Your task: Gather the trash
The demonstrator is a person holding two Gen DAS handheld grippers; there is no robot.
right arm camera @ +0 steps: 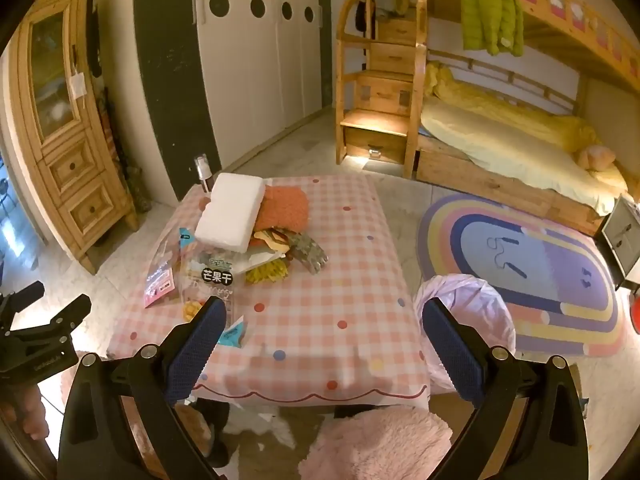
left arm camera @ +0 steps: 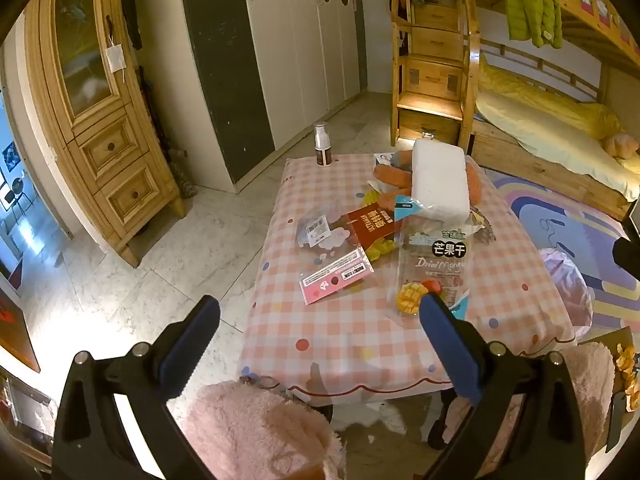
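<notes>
Glossy plastic mango bag (left arm camera: pixel 434 264), seemingly cloth tablecloth (right arm camera: pixel 320 320)

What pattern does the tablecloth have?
The tablecloth has pink and white checks with scattered coloured dots. The right wrist view shows it best.

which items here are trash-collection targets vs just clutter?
Job:
dried mango bag
pink wrapper
red wrapper
clear wrapper
lined trash bin

Bystanders, probably:
white foam block
orange cloth
pump bottle
</notes>
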